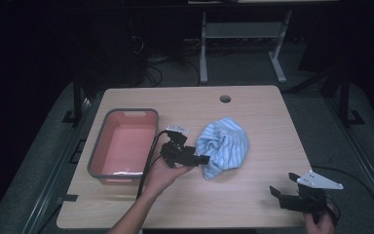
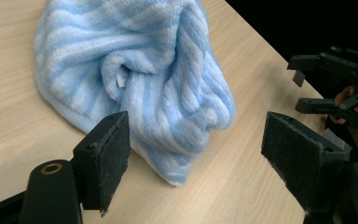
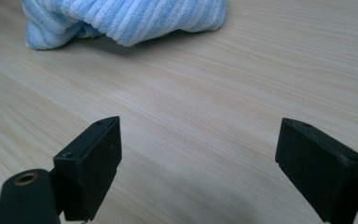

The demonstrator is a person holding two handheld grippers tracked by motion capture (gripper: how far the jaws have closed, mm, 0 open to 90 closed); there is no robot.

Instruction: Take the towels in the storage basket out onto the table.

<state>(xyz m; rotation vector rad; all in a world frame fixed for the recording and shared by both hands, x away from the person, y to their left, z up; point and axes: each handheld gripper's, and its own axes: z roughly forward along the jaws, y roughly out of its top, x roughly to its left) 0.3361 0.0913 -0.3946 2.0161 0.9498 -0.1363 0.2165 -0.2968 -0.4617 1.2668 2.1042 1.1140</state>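
A crumpled blue-and-white striped towel (image 1: 224,145) lies in the middle of the wooden table (image 1: 253,195). My left gripper (image 1: 202,160) is at the towel's left edge, jaws open. In the left gripper view the towel (image 2: 140,79) bulges just beyond the jaws, its near corner reaching between the pads (image 2: 109,154), which do not squeeze it. My right gripper (image 1: 283,186) hovers open near the table's front right corner, well apart from the towel. In the right gripper view the towel (image 3: 121,18) lies far ahead across bare wood.
A pink tub with a grey rim (image 1: 100,146) stands on the table's left part, just left of my left hand. A round cable hole (image 1: 225,99) is near the far edge. Beyond the table stand desk legs (image 1: 203,48) and cables on the floor.
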